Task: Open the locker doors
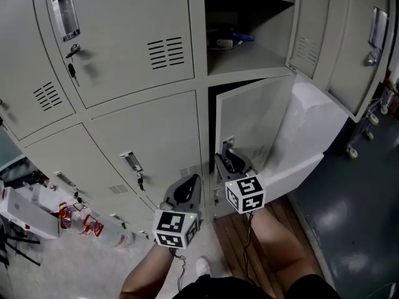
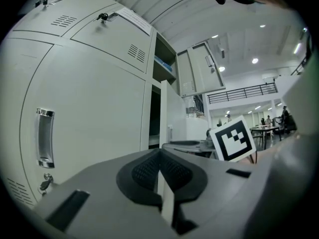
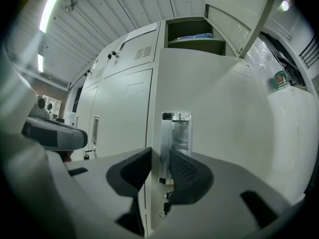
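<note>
A bank of pale grey lockers fills the head view. The middle-row right door (image 1: pixel 252 123) stands ajar. My right gripper (image 1: pixel 227 161) is level at its free edge. In the right gripper view the jaws (image 3: pixel 162 168) clamp that door's edge (image 3: pixel 219 123) just below the chrome handle (image 3: pixel 175 133). My left gripper (image 1: pixel 190 182) hangs beside it, shut and holding nothing, in front of the closed neighbouring door (image 1: pixel 149 142) with its handle (image 1: pixel 131 161). In the left gripper view the pads (image 2: pixel 159 171) meet, and that closed door (image 2: pixel 94 118) and handle (image 2: pixel 45 138) lie to the left.
The top right locker is open, its door (image 1: pixel 336 36) swung out to the right, with a blue item on the shelf (image 1: pixel 234 40). A white sheet (image 1: pixel 312 129) hangs right of the ajar door. Bottles and red items (image 1: pixel 81 223) lie on the floor at left.
</note>
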A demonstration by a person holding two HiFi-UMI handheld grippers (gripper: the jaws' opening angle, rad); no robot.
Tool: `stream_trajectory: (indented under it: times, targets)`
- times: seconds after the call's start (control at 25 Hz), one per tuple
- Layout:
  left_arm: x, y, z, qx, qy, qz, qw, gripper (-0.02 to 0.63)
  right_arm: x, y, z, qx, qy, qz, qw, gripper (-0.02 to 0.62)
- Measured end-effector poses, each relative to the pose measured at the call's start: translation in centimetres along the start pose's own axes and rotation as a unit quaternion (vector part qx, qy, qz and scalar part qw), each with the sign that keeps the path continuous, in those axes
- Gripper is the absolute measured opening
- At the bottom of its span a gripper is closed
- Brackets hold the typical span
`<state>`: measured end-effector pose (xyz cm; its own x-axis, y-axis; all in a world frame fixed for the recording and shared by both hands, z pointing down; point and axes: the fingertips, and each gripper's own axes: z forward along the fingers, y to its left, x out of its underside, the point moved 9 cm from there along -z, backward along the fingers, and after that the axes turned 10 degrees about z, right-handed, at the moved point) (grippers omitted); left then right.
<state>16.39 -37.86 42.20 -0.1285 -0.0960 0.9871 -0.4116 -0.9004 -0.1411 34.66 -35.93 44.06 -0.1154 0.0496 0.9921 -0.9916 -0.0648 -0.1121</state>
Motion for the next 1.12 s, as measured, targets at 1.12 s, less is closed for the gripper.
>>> stream_trajectory:
  times: [1.12]
  targets:
    - [-1.7, -10.7, -1.3, 0.042, -0.006, 0.008, 0.9991, 0.002, 0.5, -5.8, -11.9, -0.177, 0.011, 0.01, 0.984, 0.109]
